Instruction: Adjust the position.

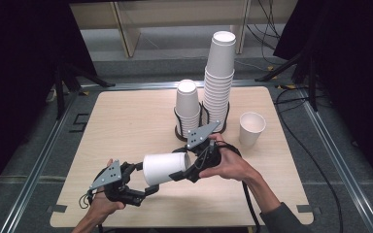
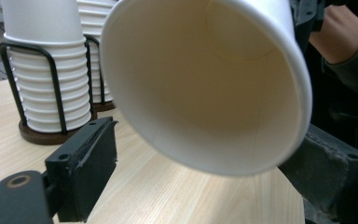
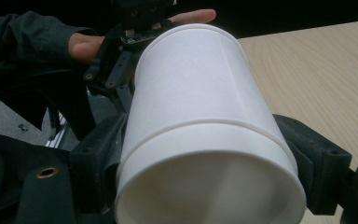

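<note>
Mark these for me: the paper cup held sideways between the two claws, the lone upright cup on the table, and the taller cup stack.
sideways cup (image 1: 164, 168), high view, middle of its side wall.
lone upright cup (image 1: 250, 131), high view, its outer wall.
taller cup stack (image 1: 219, 82), high view, the stacked rims midway up.

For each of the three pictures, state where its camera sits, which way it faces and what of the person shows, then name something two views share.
High view: above the person's side of the table, facing forward and down; both forearms and hands hold the left gripper and right gripper at a paper cup lying sideways.
Left gripper view: rides on that gripper, facing into the cup's open mouth, with cup stacks behind; the other hand shows.
Right gripper view: rides on that gripper, facing the cup's base end; the opposite hand and sleeve show.
Shared: the cup, in all three.
</note>
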{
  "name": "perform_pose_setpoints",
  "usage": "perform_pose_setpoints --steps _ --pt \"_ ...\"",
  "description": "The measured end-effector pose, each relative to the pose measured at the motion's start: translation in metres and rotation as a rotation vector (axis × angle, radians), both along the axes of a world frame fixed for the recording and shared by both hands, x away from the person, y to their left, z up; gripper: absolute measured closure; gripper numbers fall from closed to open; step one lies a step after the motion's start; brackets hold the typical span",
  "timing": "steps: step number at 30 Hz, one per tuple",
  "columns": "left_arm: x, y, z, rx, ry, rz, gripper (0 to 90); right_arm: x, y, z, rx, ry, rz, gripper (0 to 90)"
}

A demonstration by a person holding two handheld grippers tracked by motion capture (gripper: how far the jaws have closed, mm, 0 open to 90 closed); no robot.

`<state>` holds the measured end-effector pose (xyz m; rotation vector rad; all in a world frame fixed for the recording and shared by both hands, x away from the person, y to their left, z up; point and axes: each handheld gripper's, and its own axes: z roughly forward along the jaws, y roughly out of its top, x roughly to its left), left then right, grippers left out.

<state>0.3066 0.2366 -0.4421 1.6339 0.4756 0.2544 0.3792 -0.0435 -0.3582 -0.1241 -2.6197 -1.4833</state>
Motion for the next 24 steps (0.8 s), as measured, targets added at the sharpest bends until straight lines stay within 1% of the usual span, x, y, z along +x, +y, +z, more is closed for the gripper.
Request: perform_pose_setpoints --steps 1,2,3,4,5,6,8,10,11,12,13,14,15,16,19,21,22,23,24 --pt "0.0 0.0 0.0 0.01 -0.002 0.004 10.7 -0.001 0.001 -0.001 0.002 0.014 0.003 23.2" --pt "0.0 0.0 0.0 0.011 0.001 0.009 8.1 -0.001 0.002 -0.001 -0.001 0.017 0.009 23.2" --pt "-0.001 0.0 0.001 0.029 0.006 0.018 5.3 -0.001 0.002 -0.002 0.002 0.014 0.012 23.2" --pt "-0.001 0.0 0.001 0.027 0.004 0.021 2.8 -0.001 0.003 -0.002 0.007 0.013 0.016 23.2" --pt "-0.001 0.0 0.002 0.018 0.003 0.018 0.5 -0.003 0.004 -0.002 -0.001 0.036 0.013 23.2" --pt "-0.001 0.0 0.002 0.011 -0.003 0.016 0.0 -0.002 0.006 -0.003 0.005 0.032 0.022 23.2" --pt "-0.002 0.001 0.003 0.009 -0.017 0.011 0.0 -0.001 0.008 -0.004 0.01 0.012 0.038 23.2" --pt "-0.002 0.0 0.004 0.004 -0.022 0.0 0.0 -0.002 0.011 -0.006 0.013 0.017 0.048 23.2" --pt "-0.003 0.0 0.004 0.004 -0.024 -0.002 0.0 -0.003 0.011 -0.006 0.002 0.041 0.042 23.2" --pt "-0.003 0.0 0.004 0.005 -0.024 -0.006 0.0 -0.004 0.012 -0.007 0.0 0.049 0.043 23.2" --pt "-0.003 -0.001 0.004 0.003 -0.024 -0.011 0.0 -0.002 0.014 -0.008 0.007 0.025 0.058 23.2" --pt "-0.003 -0.001 0.004 0.0 -0.024 -0.014 0.0 -0.003 0.015 -0.009 0.008 0.032 0.06 23.2" --pt "-0.003 0.0 0.004 0.005 -0.039 -0.024 0.1 -0.003 0.015 -0.01 0.005 0.033 0.065 23.2" --pt "-0.004 0.0 0.004 0.0 -0.041 -0.031 0.6 -0.003 0.016 -0.011 0.006 0.034 0.071 23.2" --pt "-0.004 0.001 0.005 -0.003 -0.052 -0.034 1.1 -0.004 0.018 -0.013 0.003 0.048 0.077 23.2" --pt "-0.005 0.001 0.006 -0.012 -0.049 -0.035 1.5 -0.003 0.018 -0.013 0.009 0.048 0.078 23.2" --pt "-0.005 0.001 0.006 -0.007 -0.049 -0.038 2.2 -0.003 0.018 -0.013 0.014 0.047 0.083 23.2" --pt "-0.004 0.002 0.006 -0.005 -0.048 -0.044 2.9 -0.003 0.017 -0.013 0.015 0.052 0.084 23.3" --pt "-0.004 0.002 0.006 -0.006 -0.045 -0.047 3.5 -0.004 0.016 -0.013 0.01 0.078 0.076 23.3"
